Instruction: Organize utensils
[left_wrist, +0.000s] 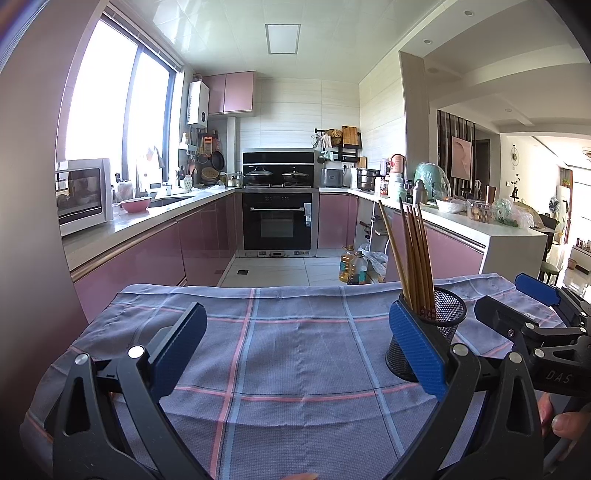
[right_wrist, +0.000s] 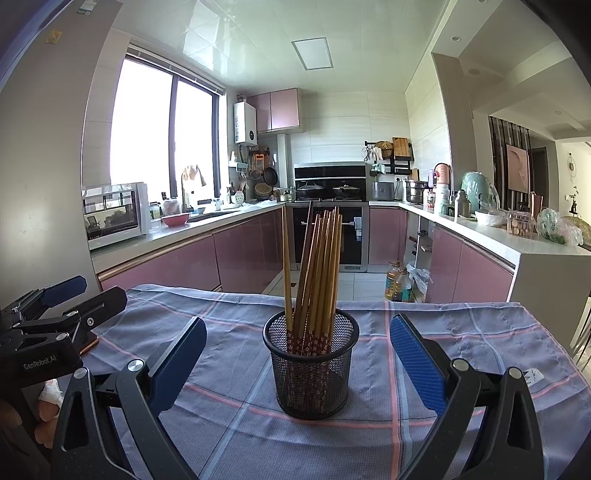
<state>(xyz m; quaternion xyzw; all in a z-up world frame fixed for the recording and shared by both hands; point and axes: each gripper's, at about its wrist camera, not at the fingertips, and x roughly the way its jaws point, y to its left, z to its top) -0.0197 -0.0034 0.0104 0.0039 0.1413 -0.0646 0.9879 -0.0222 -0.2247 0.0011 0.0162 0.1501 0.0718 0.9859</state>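
Note:
A black mesh cup (right_wrist: 311, 373) stands upright on a blue-grey checked cloth (right_wrist: 229, 435), holding several brown chopsticks (right_wrist: 319, 266) that lean slightly right. My right gripper (right_wrist: 298, 323) is open, and the cup sits framed between its blue pads (right_wrist: 417, 365) without touching them. In the left wrist view, the cup (left_wrist: 448, 317) and chopsticks (left_wrist: 415, 258) show partly behind the right-hand finger. My left gripper (left_wrist: 295, 310) is open over bare cloth (left_wrist: 288, 369), left of the cup, with nothing in it. Each gripper appears in the other's view: right gripper (left_wrist: 513, 301), left gripper (right_wrist: 98, 290).
The cloth-covered table ends at a far edge (left_wrist: 258, 288), with kitchen floor beyond. Oil bottles (left_wrist: 352, 266) stand on the floor at the right. Pink cabinets line both sides. A hand (left_wrist: 565, 421) grips the right tool. A white tag (right_wrist: 532, 376) lies on the cloth.

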